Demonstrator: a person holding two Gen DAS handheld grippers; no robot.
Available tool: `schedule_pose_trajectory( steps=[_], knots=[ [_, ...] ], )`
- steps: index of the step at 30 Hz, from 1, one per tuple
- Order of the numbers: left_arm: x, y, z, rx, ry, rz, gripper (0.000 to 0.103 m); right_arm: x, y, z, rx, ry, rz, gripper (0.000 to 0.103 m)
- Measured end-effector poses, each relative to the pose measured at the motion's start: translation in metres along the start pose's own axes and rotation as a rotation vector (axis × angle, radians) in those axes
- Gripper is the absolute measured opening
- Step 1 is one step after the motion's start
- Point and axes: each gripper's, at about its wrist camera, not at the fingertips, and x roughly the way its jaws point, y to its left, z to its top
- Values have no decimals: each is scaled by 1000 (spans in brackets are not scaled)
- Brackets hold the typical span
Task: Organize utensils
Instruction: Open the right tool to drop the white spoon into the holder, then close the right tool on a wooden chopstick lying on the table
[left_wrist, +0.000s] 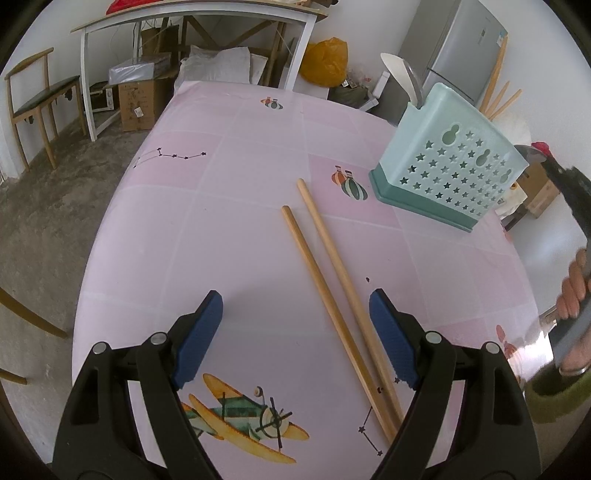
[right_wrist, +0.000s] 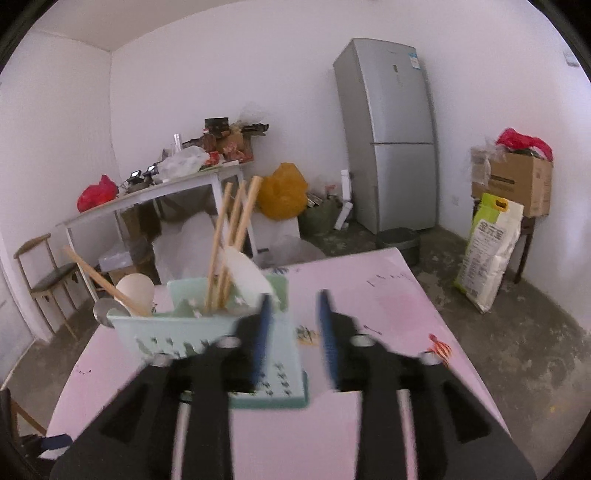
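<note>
Lying side by side on the pink tabletop (left_wrist: 229, 236), two wooden chopsticks (left_wrist: 334, 295) are seen only in the left wrist view, their near ends running between the blue pads of the left gripper (left_wrist: 295, 332), whose jaws stand wide apart and touch neither stick. Further back and to the right in that view, the pale green utensil holder (left_wrist: 447, 162) with its star-shaped holes is shown from outside, with a white spoon (left_wrist: 397, 74) rising from its far end. At the right edge of the same view a person's hand (left_wrist: 574, 295) is seen wrapped around a grey handle, a green sleeve (left_wrist: 554, 395) below it. The right wrist view alone looks into the holder (right_wrist: 192, 332) from above: three chopsticks (right_wrist: 236, 236) are seen standing upright in a middle compartment, a fourth chopstick (right_wrist: 103, 280) leans out to the left, and white spoons (right_wrist: 136, 291) and a metal spoon (right_wrist: 105, 310) are kept in it. The right gripper (right_wrist: 293, 332) is shown blurred just beside the holder's right end, its jaws partly apart with nothing between them. A grey refrigerator (right_wrist: 391, 136) and a cluttered white side table (right_wrist: 155, 195) stand in the background.
</note>
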Motion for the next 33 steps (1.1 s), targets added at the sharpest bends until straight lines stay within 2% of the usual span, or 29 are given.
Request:
schedule_pose_trajectory(
  steps=[7, 12, 15, 20, 23, 26, 33],
  knots=[
    [-5, 2, -1, -7, -12, -1, 77, -36, -37, -9, 113, 49, -37, 38],
    [-11, 7, -3, -11, -20, 11, 77, -44, -34, -30, 154, 144, 26, 38],
    [-17, 11, -6, -18, -25, 21, 77, -35, -8, -46, 119, 239, 142, 38],
    [-24, 18, -13, -35, -28, 33, 77, 1, 72, -82, -58, 486, 355, 38],
    [-27, 20, -16, -37, -31, 36, 77, 19, 115, -101, -156, 574, 412, 38],
    [-30, 21, -19, -28, -41, 44, 77, 33, 148, -114, -224, 616, 453, 38],
    [-34, 27, -22, -35, -48, 42, 77, 62, 190, -124, -330, 676, 472, 25]
  ],
)
